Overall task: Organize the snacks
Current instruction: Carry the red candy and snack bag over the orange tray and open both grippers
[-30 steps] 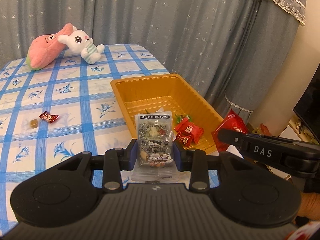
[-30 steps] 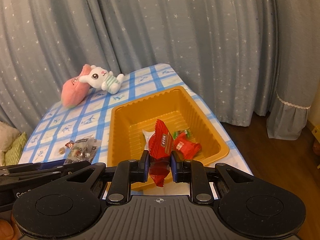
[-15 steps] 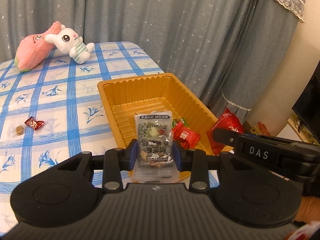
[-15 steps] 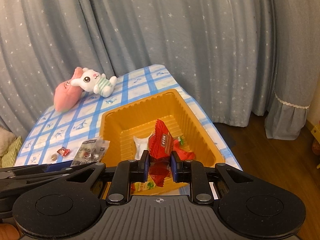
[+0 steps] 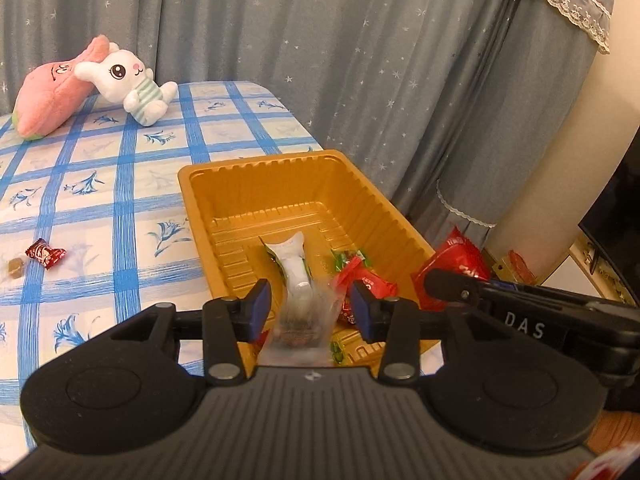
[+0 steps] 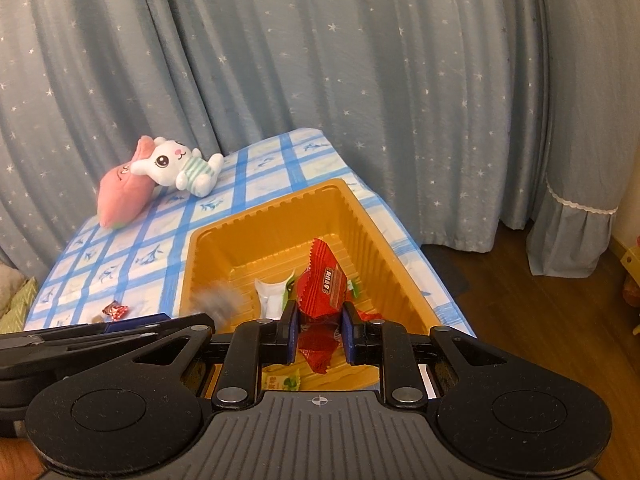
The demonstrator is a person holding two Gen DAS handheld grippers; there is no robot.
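1. Left wrist view: the left tongs (image 5: pixel 307 311) hang over the near end of the orange tray (image 5: pixel 404 222), a sensible spot to let a snack go. Their jaws have just been opening; the clear snack packet (image 5: pixel 302 322) sits blurred between them, touching neither pad, apparently dropping.
2. The right tongs (image 6: pixel 319 326), just beside the left ones above the same tray, are clamped on a red snack packet (image 6: pixel 323 280), likely next in.
3. Left of the tongs, a small red candy (image 5: pixel 45 254) lies loose on the tabletop (image 5: pixel 120 208).
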